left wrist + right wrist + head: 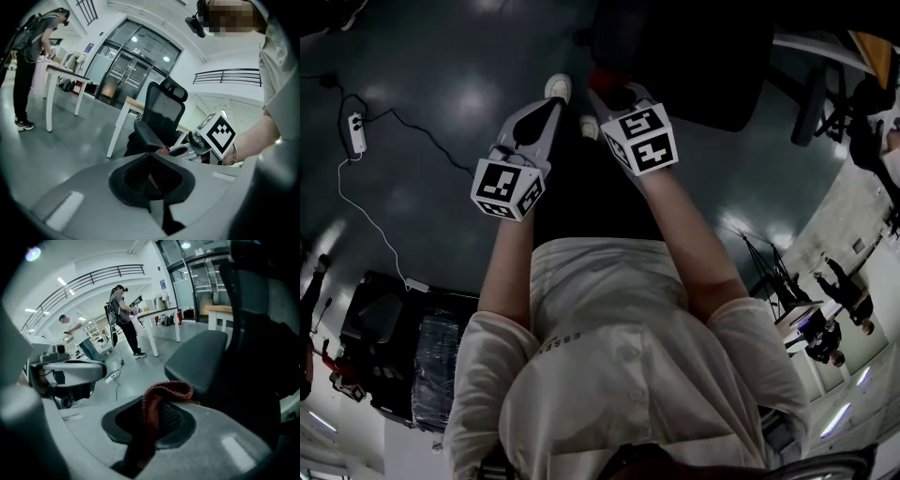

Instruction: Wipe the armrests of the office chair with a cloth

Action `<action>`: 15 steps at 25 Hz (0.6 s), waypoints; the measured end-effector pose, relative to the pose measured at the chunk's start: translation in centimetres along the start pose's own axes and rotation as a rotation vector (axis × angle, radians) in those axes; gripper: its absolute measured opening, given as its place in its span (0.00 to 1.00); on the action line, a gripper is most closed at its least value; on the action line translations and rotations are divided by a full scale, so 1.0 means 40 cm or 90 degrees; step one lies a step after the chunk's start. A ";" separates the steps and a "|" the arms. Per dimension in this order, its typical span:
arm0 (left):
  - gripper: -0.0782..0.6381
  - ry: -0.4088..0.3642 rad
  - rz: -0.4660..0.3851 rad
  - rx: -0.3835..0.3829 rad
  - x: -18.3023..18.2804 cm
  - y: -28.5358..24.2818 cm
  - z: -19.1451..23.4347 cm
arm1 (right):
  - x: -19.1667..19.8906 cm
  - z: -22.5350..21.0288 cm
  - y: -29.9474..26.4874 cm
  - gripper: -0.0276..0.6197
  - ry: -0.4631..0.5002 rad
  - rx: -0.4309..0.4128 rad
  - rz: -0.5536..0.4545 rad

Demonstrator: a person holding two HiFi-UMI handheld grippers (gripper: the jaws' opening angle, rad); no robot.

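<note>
1. The knitted cloth (pixel 166 392) looks soft, light and floppy, best held bunched; the right gripper (pixel 151 422) clamps one fold.
2. The office chair's armrest (pixel 197 357) sits just beyond.
3. The left gripper (pixel 151 180) is closed and empty.

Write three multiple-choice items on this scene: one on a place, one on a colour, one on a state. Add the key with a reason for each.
1. The black office chair stands:
A. just ahead of the right gripper
B. upturned on a white table
C. behind the person

2. The ribbed knitted cloth is:
A. blue
B. rust-red
C. white

3. The right gripper is:
A. open and empty
B. lying on the floor
C. shut on the knitted cloth

Key: 1 A, the right gripper view shows the seat just beyond the jaws. 2 B, the same view shows the colour. 3 C, the cloth is pinched between the jaws.
</note>
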State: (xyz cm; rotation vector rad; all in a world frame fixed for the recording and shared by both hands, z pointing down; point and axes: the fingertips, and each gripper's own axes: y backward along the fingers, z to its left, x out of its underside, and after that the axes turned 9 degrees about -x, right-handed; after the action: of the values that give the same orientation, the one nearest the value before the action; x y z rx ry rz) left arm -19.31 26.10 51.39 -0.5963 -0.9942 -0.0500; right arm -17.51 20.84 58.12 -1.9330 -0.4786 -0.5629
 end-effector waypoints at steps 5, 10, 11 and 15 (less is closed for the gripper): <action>0.13 0.007 -0.006 -0.020 -0.008 0.017 0.021 | -0.081 0.053 -0.042 0.12 0.097 -0.018 -0.002; 0.13 0.012 -0.014 -0.037 -0.029 0.021 0.048 | -0.164 0.084 -0.033 0.12 0.122 -0.045 -0.051; 0.13 0.014 -0.015 -0.040 -0.036 0.020 0.053 | -0.191 0.077 -0.019 0.12 0.119 -0.037 -0.071; 0.13 0.012 -0.018 -0.033 -0.070 -0.004 0.061 | -0.309 -0.026 0.080 0.12 0.113 0.051 -0.160</action>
State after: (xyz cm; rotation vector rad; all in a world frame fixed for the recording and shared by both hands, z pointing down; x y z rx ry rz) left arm -22.81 26.55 50.21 -0.6292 -0.9852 -0.1064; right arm -25.93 17.62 49.01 -1.7398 -0.6243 -0.8559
